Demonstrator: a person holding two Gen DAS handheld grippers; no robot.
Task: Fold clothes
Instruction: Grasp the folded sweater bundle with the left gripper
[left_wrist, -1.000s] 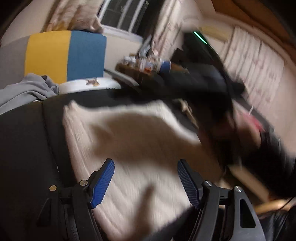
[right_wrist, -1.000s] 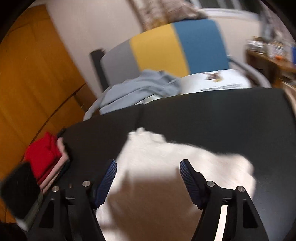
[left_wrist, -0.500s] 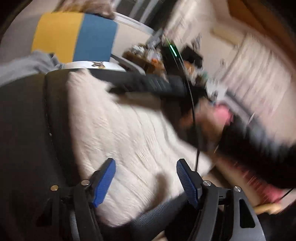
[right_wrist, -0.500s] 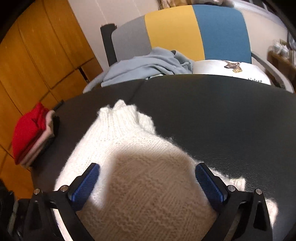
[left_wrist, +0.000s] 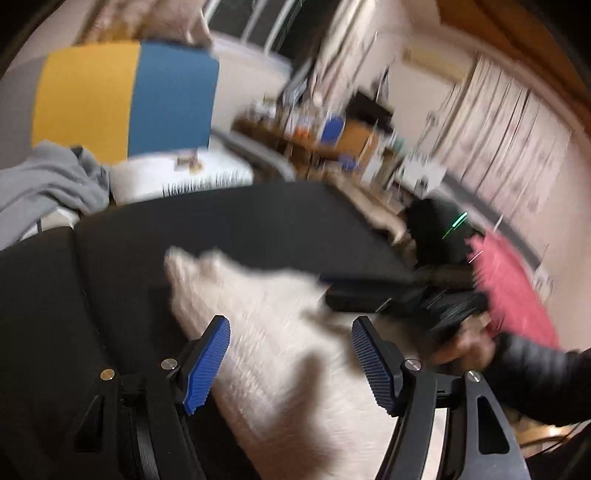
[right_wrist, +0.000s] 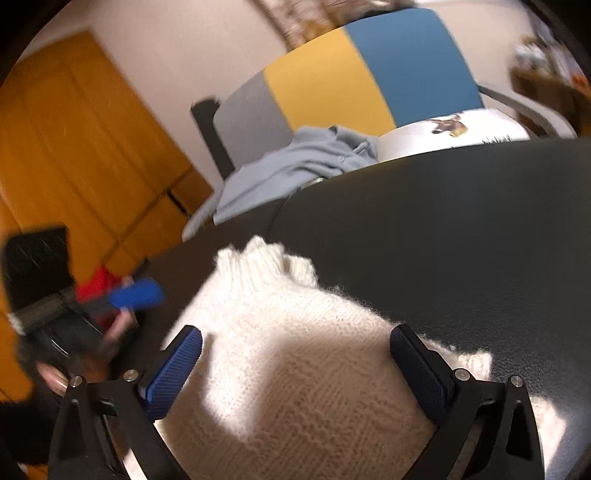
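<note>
A white knit sweater (right_wrist: 295, 369) lies bunched on the black table (right_wrist: 461, 229), with a ribbed end (right_wrist: 258, 258) pointing away from me. My right gripper (right_wrist: 295, 332) hovers just over it, open wide, with nothing between its blue pads. In the left wrist view the same sweater (left_wrist: 266, 321) is motion-blurred under my left gripper (left_wrist: 290, 325), which is open and holds nothing. The right gripper (left_wrist: 369, 291), held by a hand (left_wrist: 461, 347), shows at the sweater's right side. The blurred left gripper (right_wrist: 136, 295) shows at the left of the right wrist view.
A pale blue-grey garment (right_wrist: 295, 162) and a white item with a deer print (right_wrist: 454, 133) lie behind the table on a grey, yellow and blue chair (right_wrist: 369, 70). Folded red clothes (right_wrist: 99, 284) sit at the table's left. Orange wooden doors (right_wrist: 74, 147) stand beyond.
The right gripper's jaws spread wider and dropped closer over the sweater. The left gripper swung about quickly, its view still blurred. Both grippers stay empty.
</note>
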